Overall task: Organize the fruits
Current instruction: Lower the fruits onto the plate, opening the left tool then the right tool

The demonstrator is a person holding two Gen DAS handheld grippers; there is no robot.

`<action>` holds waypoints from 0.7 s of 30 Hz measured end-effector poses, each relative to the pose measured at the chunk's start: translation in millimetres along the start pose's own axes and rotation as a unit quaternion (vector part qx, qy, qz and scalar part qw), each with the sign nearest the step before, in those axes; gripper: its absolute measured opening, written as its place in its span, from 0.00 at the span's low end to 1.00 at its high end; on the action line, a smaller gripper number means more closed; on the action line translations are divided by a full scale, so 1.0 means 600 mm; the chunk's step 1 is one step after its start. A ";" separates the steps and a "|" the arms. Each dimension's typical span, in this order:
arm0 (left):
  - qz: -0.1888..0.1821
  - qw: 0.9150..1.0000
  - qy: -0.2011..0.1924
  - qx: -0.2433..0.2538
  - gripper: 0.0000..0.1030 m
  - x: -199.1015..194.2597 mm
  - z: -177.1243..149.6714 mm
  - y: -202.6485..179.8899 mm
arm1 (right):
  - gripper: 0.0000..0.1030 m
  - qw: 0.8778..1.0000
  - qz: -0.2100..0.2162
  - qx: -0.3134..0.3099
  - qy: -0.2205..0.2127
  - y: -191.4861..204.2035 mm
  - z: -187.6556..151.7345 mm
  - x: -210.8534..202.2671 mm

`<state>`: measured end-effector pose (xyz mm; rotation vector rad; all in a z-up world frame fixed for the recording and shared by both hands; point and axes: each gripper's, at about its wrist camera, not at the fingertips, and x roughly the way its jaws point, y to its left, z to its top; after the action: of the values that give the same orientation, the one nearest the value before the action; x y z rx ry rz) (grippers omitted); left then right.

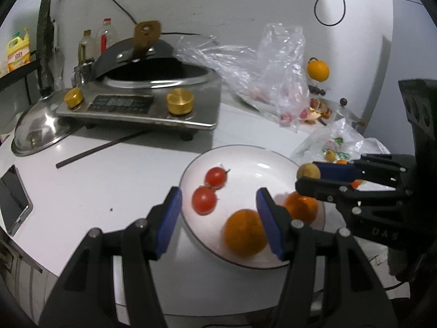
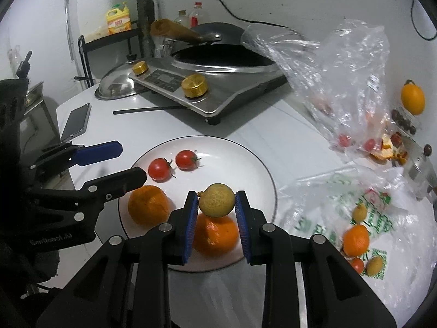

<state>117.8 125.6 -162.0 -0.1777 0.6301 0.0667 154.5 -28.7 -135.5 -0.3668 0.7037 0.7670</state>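
A white plate on the counter holds two cherry tomatoes and two oranges. My left gripper hovers open over the plate's near edge. One orange lies on the plate just inside its right finger, and the pads do not press on it. My right gripper is shut on a small round yellow-brown fruit. It holds that fruit above the second orange at the plate's right side.
An induction cooker with a wok stands behind the plate, with a steel lid and a phone to its left. A chopstick lies in front. Plastic bags with more fruit sit to the right. The counter edge runs close below.
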 end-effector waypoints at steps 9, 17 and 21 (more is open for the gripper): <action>0.004 1.000 0.004 -0.017 0.57 0.008 -0.003 0.033 | 0.29 1.000 0.013 -0.010 0.018 0.021 0.014 0.044; -0.001 1.000 0.002 -0.024 0.57 0.018 -0.002 0.051 | 0.29 0.999 0.013 -0.020 0.043 0.030 0.023 0.083; -0.002 1.000 0.002 -0.025 0.57 0.021 -0.001 0.055 | 0.29 0.998 0.015 -0.023 0.054 0.035 0.025 0.098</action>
<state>124.0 158.3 -174.6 -0.2272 0.6331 0.0775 175.7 23.3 -166.5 -0.4422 0.7953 0.7976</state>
